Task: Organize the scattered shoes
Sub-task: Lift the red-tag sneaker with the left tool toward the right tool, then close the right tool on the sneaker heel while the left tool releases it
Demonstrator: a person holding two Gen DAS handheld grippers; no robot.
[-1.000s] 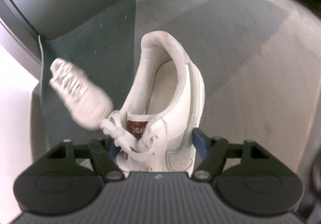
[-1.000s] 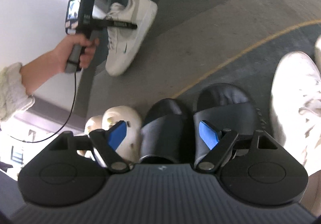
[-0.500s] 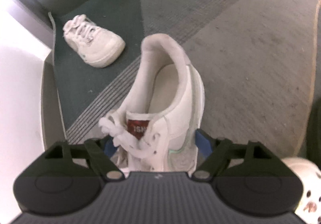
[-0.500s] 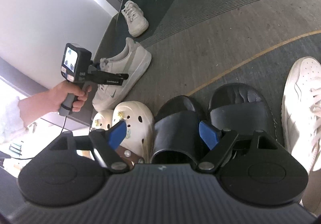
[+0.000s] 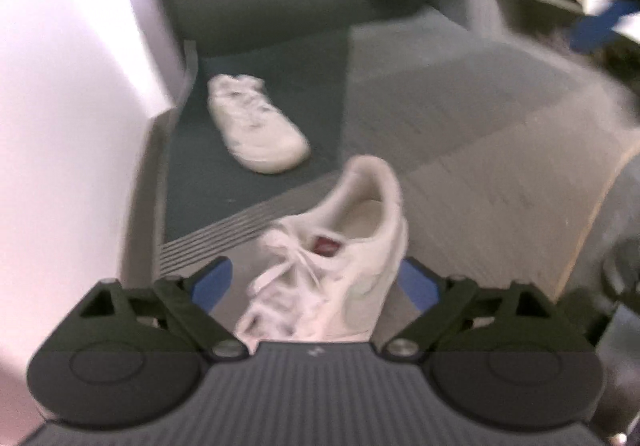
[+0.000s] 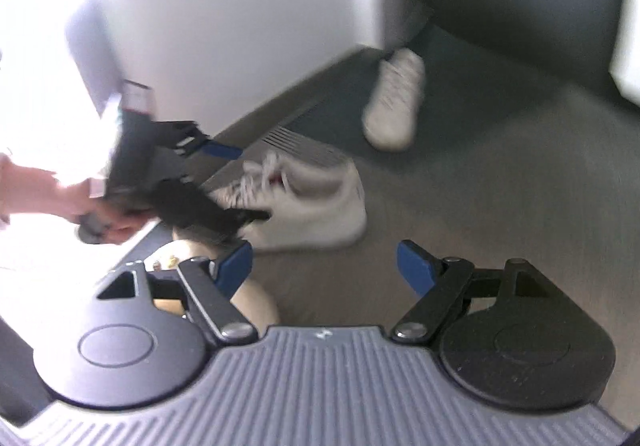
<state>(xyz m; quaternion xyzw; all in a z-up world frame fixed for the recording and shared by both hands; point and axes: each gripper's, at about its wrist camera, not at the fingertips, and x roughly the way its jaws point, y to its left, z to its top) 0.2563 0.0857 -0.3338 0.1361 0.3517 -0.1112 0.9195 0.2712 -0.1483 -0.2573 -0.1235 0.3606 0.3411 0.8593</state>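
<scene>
- White sneaker (image 5: 340,266) with a red tongue label sits between the spread fingers of the left gripper (image 5: 316,282); in the left wrist view the blue pads flank its laces and side, with a clear gap on the lace side, while contact on the other side cannot be told through the blur.
- The right wrist view shows the same sneaker (image 6: 312,206) from the side, resting on the grey carpet (image 6: 500,206), heel toward the right, with the left gripper (image 6: 224,182) reaching over its laced front.
- Only the right wrist view shows the person's left hand (image 6: 108,222) on the handle of that gripper, and a cream clog (image 6: 248,298) just behind the right gripper's left finger.
- The right gripper (image 6: 324,266) is spread wide with nothing between its fingers, hovering over bare carpet near the sneaker.
- A second white sneaker (image 5: 256,126) lies well apart on the dark green mat (image 5: 200,174) by the white wall; the right wrist view also shows it (image 6: 394,98), toe toward the camera.
- Only the left wrist view shows a yellow line (image 5: 592,214) curving across the carpet at right.
</scene>
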